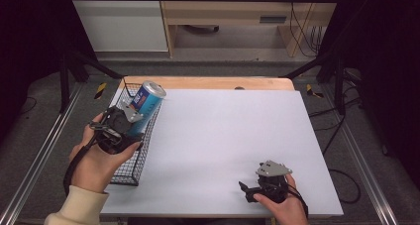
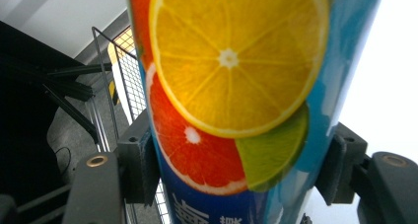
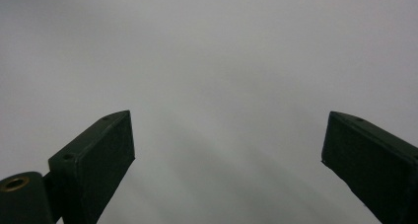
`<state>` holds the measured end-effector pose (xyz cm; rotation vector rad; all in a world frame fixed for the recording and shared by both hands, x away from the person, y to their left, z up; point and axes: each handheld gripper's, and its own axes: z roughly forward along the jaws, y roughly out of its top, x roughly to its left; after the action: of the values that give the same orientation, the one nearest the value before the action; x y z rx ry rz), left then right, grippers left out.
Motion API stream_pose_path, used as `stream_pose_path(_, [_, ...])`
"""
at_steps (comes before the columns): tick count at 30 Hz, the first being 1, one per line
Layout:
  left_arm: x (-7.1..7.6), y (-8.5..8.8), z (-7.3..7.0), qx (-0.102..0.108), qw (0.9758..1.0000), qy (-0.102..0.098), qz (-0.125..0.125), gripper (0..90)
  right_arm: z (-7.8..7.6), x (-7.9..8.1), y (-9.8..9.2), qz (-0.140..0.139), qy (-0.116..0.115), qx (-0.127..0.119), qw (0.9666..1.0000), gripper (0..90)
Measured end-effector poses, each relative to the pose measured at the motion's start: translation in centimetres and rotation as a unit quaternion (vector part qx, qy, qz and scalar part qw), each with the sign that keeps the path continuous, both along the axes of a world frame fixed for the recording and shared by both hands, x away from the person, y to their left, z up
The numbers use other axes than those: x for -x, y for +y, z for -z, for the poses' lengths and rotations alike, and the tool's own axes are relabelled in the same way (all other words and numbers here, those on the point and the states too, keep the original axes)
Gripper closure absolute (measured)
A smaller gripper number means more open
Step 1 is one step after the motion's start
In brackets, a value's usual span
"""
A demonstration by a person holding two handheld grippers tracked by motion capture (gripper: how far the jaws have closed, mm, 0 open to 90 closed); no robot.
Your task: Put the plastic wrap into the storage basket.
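Can [image 1: 146,104], smooth, thin-walled and judged slippery, is clamped mid-body by the left gripper [image 1: 130,120] above the basket [image 1: 130,169], while the right gripper [image 1: 251,191] is held open and empty.

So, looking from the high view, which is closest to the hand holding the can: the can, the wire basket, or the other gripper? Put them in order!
From the left gripper:
1. Can: clamped between its jaws, tilted over the basket.
2. Wire basket: right under and beside that hand, at the table's left edge.
3. Right gripper: farthest, across the white table near the front right.
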<state>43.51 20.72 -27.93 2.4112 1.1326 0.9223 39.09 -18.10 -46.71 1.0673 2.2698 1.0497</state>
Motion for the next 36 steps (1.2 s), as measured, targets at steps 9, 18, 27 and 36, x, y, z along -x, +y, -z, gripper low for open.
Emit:
stream_pose_path(9, [0.3,0.4,-0.1,0.001,0.9999,0.005,-0.009,32.0,0.0,0.0,0.0,0.0,0.002,0.0,1.0,6.2])
stream_pose_path(18, [0.6,0.7,-0.2,0.006,0.9999,0.001,-0.014,32.0,0.0,0.0,0.1,0.0,0.003,0.001,1.0,6.2])
stream_pose_path(27, [0.7,1.0,-0.3,0.002,0.9998,0.006,-0.019,32.0,0.0,0.0,0.1,-0.002,0.003,0.001,1.0,6.2])
stream_pose_path(36, [-0.5,2.0,0.3,0.002,0.9992,0.016,-0.036,32.0,0.1,0.0,0.1,-0.002,0.005,0.0,1.0,6.2])
